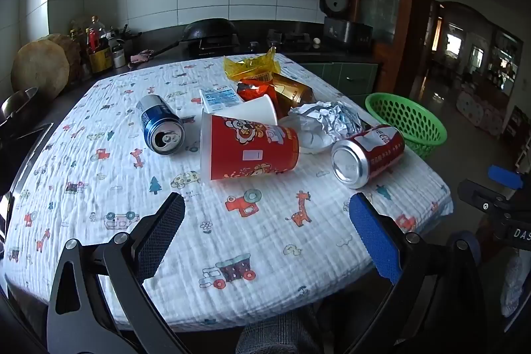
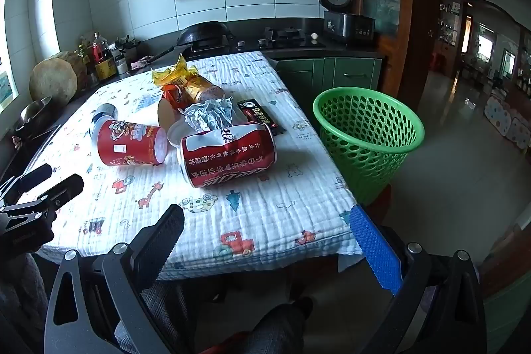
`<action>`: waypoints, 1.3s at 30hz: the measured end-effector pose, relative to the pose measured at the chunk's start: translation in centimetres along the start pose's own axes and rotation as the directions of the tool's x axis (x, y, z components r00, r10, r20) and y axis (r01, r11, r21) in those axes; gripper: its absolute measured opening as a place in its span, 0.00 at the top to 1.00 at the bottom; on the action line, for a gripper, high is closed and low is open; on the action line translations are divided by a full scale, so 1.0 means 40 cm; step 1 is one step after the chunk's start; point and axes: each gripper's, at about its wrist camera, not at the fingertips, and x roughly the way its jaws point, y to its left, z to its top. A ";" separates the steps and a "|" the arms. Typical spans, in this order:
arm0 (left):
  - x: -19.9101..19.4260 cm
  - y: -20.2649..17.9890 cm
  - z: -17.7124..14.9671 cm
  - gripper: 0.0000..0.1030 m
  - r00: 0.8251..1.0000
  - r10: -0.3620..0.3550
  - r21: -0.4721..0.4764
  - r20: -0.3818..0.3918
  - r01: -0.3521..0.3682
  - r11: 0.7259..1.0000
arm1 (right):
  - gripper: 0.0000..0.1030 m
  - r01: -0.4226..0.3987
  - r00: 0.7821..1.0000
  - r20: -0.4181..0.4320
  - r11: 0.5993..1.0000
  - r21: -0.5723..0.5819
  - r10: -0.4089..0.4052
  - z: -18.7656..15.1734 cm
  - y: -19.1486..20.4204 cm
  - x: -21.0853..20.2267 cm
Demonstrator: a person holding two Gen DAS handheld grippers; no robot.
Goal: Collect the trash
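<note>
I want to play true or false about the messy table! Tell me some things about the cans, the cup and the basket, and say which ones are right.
1. The red cola can is lying on its side. True.
2. The blue can is standing upright. False: it lies on its side, its open top facing the left camera.
3. The green basket sits on top of the table. False: it stands beside the table, off its right edge.
4. The right claw is open and holds nothing. True.
5. The left claw is squeezing the red paper cup. False: it is open and short of the cup, which lies tipped over on the cloth.
</note>
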 end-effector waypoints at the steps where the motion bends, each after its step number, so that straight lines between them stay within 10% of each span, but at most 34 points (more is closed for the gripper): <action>1: 0.000 0.000 0.000 0.05 1.000 0.000 0.000 0.001 0.000 1.000 | 0.06 -0.001 1.000 -0.001 1.000 0.000 0.001 0.000 0.000 0.000; 39: -0.004 -0.008 -0.005 0.05 1.000 -0.004 0.015 0.004 0.004 1.000 | 0.06 -0.016 1.000 -0.004 1.000 0.010 0.016 -0.005 0.000 0.006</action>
